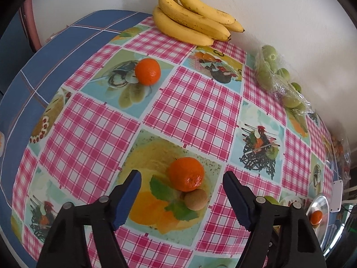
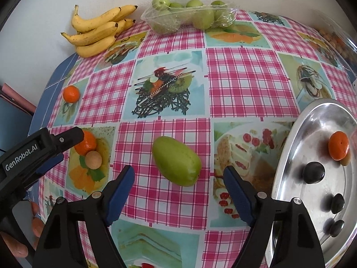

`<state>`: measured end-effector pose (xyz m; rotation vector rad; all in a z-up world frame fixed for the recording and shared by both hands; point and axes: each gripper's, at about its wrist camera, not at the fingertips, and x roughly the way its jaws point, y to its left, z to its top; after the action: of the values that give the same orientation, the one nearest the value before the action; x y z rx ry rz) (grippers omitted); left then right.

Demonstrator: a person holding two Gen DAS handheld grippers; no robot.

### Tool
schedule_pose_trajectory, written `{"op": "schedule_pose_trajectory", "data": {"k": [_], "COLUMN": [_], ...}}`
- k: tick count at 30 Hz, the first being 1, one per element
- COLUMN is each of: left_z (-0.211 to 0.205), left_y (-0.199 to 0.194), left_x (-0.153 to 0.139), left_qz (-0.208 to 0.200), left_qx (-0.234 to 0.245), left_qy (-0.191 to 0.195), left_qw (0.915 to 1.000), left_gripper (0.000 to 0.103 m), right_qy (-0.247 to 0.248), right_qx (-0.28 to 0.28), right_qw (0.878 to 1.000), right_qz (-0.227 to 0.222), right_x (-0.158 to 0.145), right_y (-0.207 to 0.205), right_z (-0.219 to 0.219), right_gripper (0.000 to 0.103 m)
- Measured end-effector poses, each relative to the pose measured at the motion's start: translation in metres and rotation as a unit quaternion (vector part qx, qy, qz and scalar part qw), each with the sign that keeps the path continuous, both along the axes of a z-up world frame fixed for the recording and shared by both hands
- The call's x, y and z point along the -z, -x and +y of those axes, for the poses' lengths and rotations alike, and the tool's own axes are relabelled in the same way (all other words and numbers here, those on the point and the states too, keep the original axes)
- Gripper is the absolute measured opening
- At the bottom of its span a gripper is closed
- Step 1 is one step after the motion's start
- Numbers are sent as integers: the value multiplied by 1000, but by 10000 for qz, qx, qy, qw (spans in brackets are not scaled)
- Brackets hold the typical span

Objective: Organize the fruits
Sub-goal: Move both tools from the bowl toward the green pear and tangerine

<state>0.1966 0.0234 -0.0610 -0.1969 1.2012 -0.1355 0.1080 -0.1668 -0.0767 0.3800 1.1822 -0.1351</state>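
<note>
My left gripper (image 1: 181, 177) points down at the table and is open. An orange tangerine (image 1: 186, 174) lies between its blue pads with a gap on each side, and a small round brown fruit (image 1: 196, 199) touches it on the near side. My right gripper (image 2: 178, 170) is open too, over a green oval fruit (image 2: 176, 160) lying on the pink check cloth; the pads do not touch it. In the right wrist view the left gripper's black finger (image 2: 67, 138) hangs over the same tangerine (image 2: 86, 144) and brown fruit (image 2: 93, 159).
A metal tray (image 2: 287, 156) at the right holds a tangerine (image 2: 339, 145) and three dark plums (image 2: 313, 172). Another tangerine (image 1: 147, 71) lies farther back left. Bananas (image 1: 194, 20) and a plastic pack of green fruits (image 2: 189, 15) sit against the wall. A hand (image 2: 33, 225) shows at lower left.
</note>
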Motion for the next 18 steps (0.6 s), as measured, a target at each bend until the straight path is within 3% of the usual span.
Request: {"op": "schedule_pose_trajectory", "data": {"k": [6, 9, 13, 16, 18], "left_z": [0, -2, -5, -7, -6], "left_y": [-4, -6, -9, -11, -12], "left_x": [6, 6, 9, 14, 16], "left_qz": [30, 6, 19, 79, 101], "left_qx": [-29, -14, 31, 33, 7], "left_qy": [-68, -80, -108, -86, -39], "left_qw": [10000, 10000, 9999, 9999, 9999], "left_gripper": [74, 73, 70, 63, 50], "right_qy": [121, 137, 210, 255, 250], "right_qx": [-62, -65, -78, -79, -86], "right_qw": [9999, 9998, 9996, 9996, 9996], "right_qz": [86, 120, 153, 133, 134], "right_x": [6, 8, 11, 10, 10], "right_y": [-3, -5, -6, -7, -7], "right_z": [3, 4, 5, 6, 5], "right_gripper": [82, 73, 72, 57, 51]}}
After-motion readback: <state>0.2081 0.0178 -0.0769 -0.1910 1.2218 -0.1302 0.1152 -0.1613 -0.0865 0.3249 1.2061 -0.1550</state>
